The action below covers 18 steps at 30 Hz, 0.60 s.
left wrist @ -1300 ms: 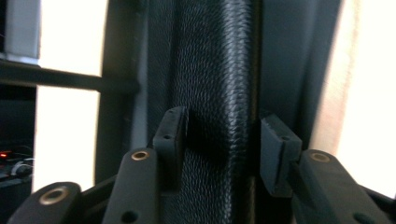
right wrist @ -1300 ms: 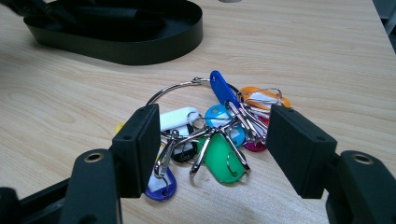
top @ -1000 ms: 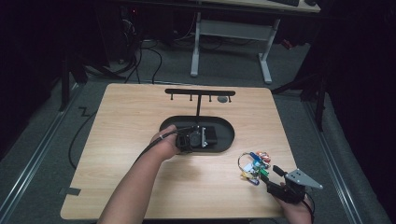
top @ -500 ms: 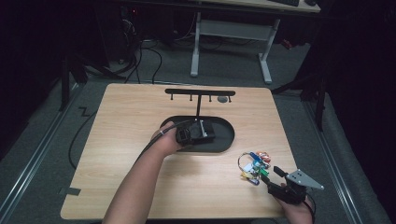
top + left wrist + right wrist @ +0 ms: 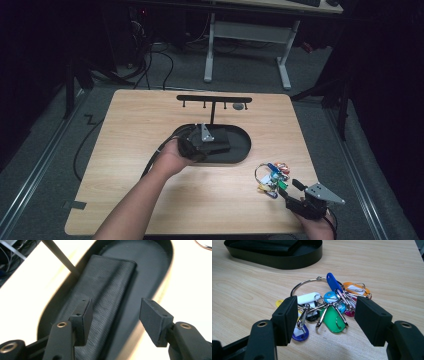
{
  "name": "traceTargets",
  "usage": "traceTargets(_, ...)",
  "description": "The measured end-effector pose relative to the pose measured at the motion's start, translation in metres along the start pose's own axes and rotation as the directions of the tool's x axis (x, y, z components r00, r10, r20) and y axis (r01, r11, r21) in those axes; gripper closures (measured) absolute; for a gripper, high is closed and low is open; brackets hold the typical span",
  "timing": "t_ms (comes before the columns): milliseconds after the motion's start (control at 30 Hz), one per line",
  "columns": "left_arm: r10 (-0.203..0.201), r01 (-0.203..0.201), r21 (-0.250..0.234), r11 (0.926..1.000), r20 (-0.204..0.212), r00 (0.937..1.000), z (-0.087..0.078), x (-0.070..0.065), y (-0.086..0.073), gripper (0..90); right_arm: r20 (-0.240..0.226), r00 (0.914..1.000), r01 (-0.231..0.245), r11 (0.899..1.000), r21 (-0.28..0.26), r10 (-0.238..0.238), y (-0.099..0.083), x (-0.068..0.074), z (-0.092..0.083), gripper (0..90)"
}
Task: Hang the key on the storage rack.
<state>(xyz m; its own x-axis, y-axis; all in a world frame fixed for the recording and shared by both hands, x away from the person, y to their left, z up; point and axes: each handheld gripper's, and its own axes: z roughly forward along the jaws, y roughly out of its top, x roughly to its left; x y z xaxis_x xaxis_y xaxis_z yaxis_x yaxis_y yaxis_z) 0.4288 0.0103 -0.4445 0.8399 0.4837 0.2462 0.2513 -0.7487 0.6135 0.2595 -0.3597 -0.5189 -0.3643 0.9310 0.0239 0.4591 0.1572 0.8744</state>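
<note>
A dark room surrounds your light wooden bench (image 5: 150,195), with cables and a metal desk frame on the floor beyond its far edge.

Your left tool (image 5: 115,315) hangs over the black oval tray (image 5: 242,150) at the middle of the bench. Its jaws have just been opening and now stand well apart, with nothing pinched between them. Below them, in the left gripper view, lies the black wallet (image 5: 105,287), flat in the tray and running lengthwise along it; the left pad sits above the wallet's surface, the right pad above the tray floor beside it. Whether the left pad touches the wallet I cannot tell. A thin dark post (image 5: 61,257) rises at the tray's edge just past the wallet, and in the high view it carries a black hook bar (image 5: 215,99) across its top.

Your right tool (image 5: 327,315) rests low at the near right corner of the bench, jaws wide and gripping nothing. Just ahead of them lies the key ring (image 5: 312,283), a metal loop loaded with coloured tags in blue, orange, green, white and yellow, flat on the wood and well apart from the tray.
</note>
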Motion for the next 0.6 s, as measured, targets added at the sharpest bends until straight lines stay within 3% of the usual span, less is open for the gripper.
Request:
traceTargets(133, -0.020, 0.020, -0.039, 0.9990, 0.008, 0.9998, -0.010, -0.010, -0.021, 43.3, 0.005, 1.0000, -0.001, 1.000, 0.003, 0.001, 0.000, 0.000, 0.000, 35.9)
traceTargets(267, -0.075, 0.078, -0.085, 0.9933, 0.032, 0.9966, -0.019, -0.019, -0.050, 41.9, 0.008, 1.0000, 0.004, 1.000, 0.006, -0.004, -0.001, 0.000, 0.000, 35.8)
traceTargets(367, -0.134, 0.139, -0.126, 0.9823, 0.045, 0.9900, -0.029, -0.025, -0.074, 41.7, 0.010, 0.9999, 0.008, 1.000, 0.009, -0.008, -0.001, 0.001, 0.001, 35.7)
traceTargets(467, -0.168, 0.172, -0.152, 0.9733, 0.040, 0.9850, -0.041, -0.033, -0.100, 40.2, 0.013, 0.9998, 0.013, 1.000, 0.012, -0.013, -0.001, 0.002, 0.001, 35.7)
traceTargets(600, -0.232, 0.238, -0.190, 0.9526, 0.049, 0.9714, -0.056, -0.040, -0.131, 39.4, 0.018, 0.9997, 0.019, 1.000, 0.019, -0.019, -0.001, 0.004, 0.002, 35.7)
